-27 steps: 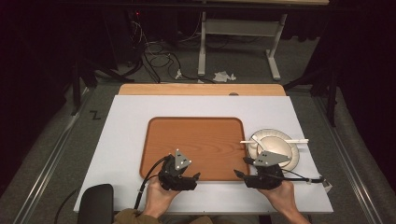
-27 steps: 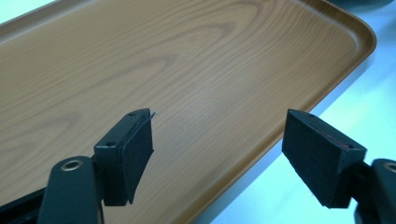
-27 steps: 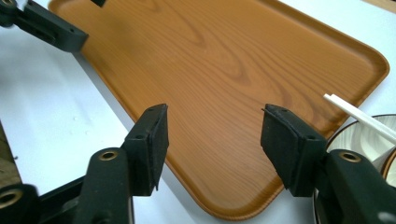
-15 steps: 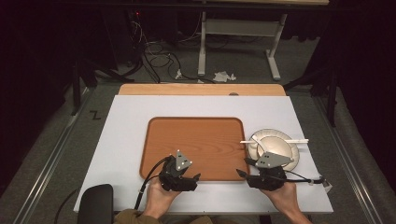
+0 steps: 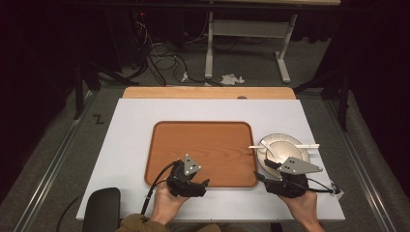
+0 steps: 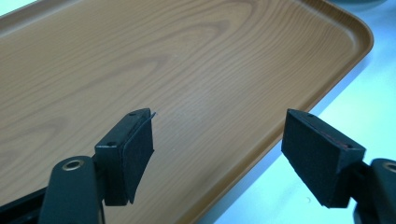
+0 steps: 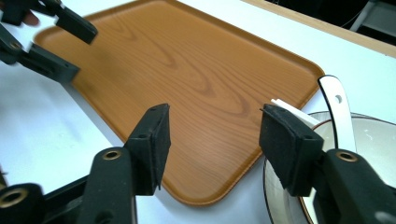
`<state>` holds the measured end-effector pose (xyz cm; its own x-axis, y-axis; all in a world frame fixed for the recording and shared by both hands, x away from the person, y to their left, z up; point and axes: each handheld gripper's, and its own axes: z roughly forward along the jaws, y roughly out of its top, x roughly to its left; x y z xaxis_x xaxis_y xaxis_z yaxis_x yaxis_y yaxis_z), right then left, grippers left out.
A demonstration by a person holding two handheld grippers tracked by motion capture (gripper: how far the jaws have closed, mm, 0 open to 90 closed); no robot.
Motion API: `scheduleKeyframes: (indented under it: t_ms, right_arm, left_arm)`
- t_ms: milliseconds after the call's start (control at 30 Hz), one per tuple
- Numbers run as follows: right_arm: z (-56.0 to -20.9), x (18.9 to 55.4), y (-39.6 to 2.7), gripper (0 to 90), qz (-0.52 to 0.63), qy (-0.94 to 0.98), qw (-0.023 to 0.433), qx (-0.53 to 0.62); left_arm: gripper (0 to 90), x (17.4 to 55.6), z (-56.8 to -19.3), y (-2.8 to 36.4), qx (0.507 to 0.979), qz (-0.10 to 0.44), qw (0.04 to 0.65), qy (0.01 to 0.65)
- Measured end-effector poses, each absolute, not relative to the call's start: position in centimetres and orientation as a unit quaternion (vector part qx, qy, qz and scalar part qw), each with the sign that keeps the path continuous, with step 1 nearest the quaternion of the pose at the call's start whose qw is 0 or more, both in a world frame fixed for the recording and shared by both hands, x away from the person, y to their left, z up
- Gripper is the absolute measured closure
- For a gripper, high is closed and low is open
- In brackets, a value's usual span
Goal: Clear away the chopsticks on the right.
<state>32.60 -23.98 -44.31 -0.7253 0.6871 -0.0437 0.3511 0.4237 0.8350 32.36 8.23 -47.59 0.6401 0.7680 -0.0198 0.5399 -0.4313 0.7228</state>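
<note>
- Little is changing since earlier: right hand-held gripper [image 5: 268, 170] is edging slightly; both are hovering released, left hand-held gripper [image 5: 202, 185] too.
- Tray [image 5: 203, 145] is lying mid-desk [image 5: 125, 145]; looking stiff, light, slick; near rim is offering the hold.
- Bowl [image 5: 285, 145] with spoon [image 5: 267, 149] is sitting just beside it, seeming fragile.

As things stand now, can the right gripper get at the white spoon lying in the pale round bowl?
Probably yes. The right gripper is open beside the pale round bowl, and nothing lies between it and the white spoon.
</note>
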Motion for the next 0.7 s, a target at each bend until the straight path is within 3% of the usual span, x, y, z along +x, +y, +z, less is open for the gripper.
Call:
scheduleKeyframes:
  t_ms: [133, 300, 367, 700]
  right_arm:
    - [-44.0, 32.4, -24.5, 39.9, 0.424, 0.828, 0.179, 0.321]
    - [-44.4, 31.7, -24.6, 46.3, 0.408, 0.84, 0.168, 0.317]
    - [-44.5, 31.3, -24.9, 51.6, 0.413, 0.836, 0.179, 0.314]
    - [-43.1, 29.9, -28.0, 46.5, 0.465, 0.776, 0.229, 0.36]
  left_arm:
    - [25.2, 32.6, -47.6, 7.9, 0.834, 0.156, 0.362, 0.387]
    - [25.3, 32.9, -47.6, 7.6, 0.836, 0.151, 0.366, 0.38]
    - [25.4, 33.0, -47.5, 7.4, 0.837, 0.15, 0.369, 0.376]
    - [25.7, 33.3, -47.4, 6.9, 0.838, 0.145, 0.38, 0.363]
